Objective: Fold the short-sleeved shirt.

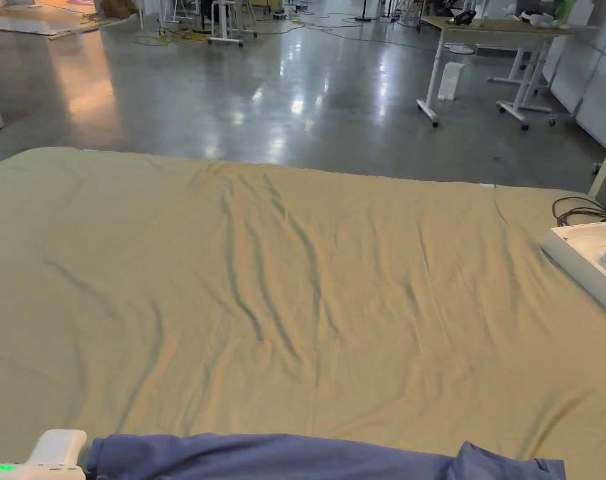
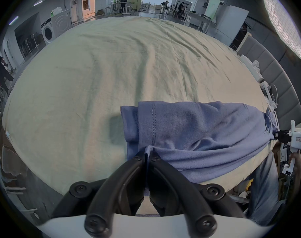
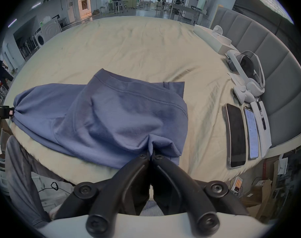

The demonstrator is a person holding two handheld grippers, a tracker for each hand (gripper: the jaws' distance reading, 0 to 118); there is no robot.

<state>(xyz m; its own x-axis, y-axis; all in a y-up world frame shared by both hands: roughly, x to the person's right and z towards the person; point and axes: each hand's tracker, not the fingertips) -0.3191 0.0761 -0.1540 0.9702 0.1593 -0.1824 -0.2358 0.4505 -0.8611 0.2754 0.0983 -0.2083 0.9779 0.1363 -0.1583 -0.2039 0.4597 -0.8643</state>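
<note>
Lying along the near edge of the bed (image 1: 308, 281), the blue shirt (image 2: 197, 131) runs crosswise, its long axis from left to right between the two grippers. The left gripper (image 2: 147, 153) has its fingers clamped on a pinch of cloth at the shirt's left end; the right gripper (image 3: 151, 153) is clamped likewise on the right end. Two phones (image 3: 236, 135) rest by the grey headboard (image 3: 275, 87).
</note>
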